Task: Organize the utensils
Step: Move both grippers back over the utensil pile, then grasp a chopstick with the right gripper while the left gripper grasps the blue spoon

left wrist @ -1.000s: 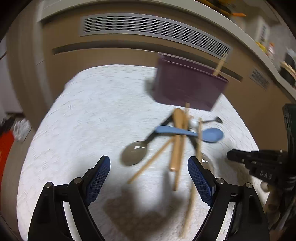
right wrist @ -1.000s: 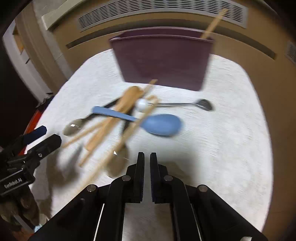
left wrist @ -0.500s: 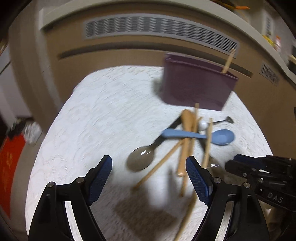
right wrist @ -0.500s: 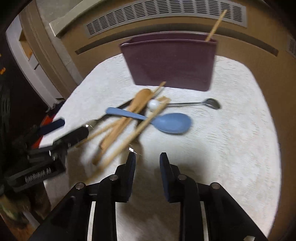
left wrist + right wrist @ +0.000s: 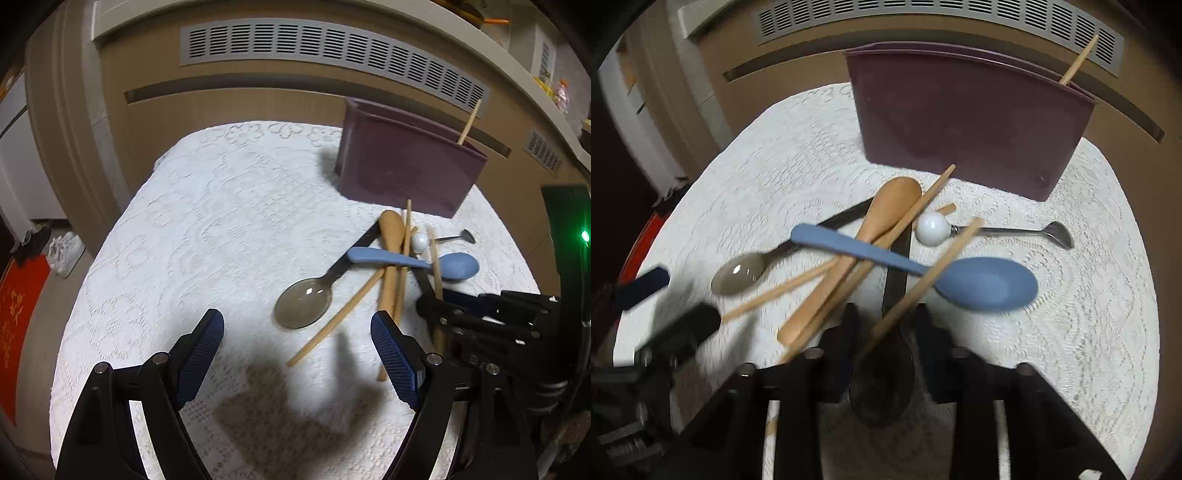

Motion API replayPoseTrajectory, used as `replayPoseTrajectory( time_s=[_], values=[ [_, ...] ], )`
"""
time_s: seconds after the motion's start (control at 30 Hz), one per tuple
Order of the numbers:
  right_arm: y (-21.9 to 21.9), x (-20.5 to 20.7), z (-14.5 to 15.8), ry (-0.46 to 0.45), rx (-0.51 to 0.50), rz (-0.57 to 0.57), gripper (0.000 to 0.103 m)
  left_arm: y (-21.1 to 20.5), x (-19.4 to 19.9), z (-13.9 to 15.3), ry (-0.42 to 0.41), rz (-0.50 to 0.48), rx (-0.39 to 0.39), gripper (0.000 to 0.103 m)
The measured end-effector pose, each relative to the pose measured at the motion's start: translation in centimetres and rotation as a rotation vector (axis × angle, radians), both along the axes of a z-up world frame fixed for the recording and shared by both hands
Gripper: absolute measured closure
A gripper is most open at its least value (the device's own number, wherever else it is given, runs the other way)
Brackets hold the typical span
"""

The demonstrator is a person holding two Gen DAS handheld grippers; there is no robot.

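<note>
From the left wrist, the left gripper (image 5: 297, 349) hung wide open and empty above the lace-covered tabletop (image 5: 192, 229), short of the pile (image 5: 388, 266) of spoons and chopsticks lying before the purple bin (image 5: 406, 173). From the right wrist, the right gripper (image 5: 882, 321) stood partly open, straddling a chopstick (image 5: 923, 280) and the dark spoon (image 5: 886, 369), apparently not yet clamped on either. The chopstick looked light, stiff and smooth, likely to roll; its free near end seemed the safest hold.
</note>
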State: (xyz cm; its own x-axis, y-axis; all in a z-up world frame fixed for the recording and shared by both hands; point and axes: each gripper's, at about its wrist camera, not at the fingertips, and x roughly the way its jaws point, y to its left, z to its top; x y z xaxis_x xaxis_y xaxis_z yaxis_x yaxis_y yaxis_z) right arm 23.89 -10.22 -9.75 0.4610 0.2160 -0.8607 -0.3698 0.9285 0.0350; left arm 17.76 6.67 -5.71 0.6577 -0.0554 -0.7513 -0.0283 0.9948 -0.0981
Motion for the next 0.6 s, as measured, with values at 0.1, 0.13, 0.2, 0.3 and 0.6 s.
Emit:
replayPoseTrajectory(
  time_s=[0.1, 0.13, 0.2, 0.3, 0.6],
  values=[
    [-2.1, -0.7, 0.5, 0.004, 0.022, 0.01, 0.091, -0.7, 0.3, 0.3, -0.007, -0.031, 0.009, 0.021],
    [-2.8, -1.1, 0.7, 0.0, 0.03, 0.008, 0.093, -1.0, 0.4, 0.4, -0.009, -0.045, 0.007, 0.021],
    [-4.8, -1.9, 1.4, -0.028, 0.054, -0.007, 0.097, -1.6, 0.6, 0.5, -0.011, -0.073, -0.006, 0.021],
    [-8.0, -2.4, 2.0, -0.038, 0.075, -0.06, 0.097, -2.6, 0.8, 0.5, -0.021, -0.124, -0.023, 0.021],
    [-14.3, -3.8, 1.5, -0.012, 0.147, -0.161, 0.097, -9.9, 1.9, 1.2, -0.039, -0.421, 0.023, 0.022]
  ],
)
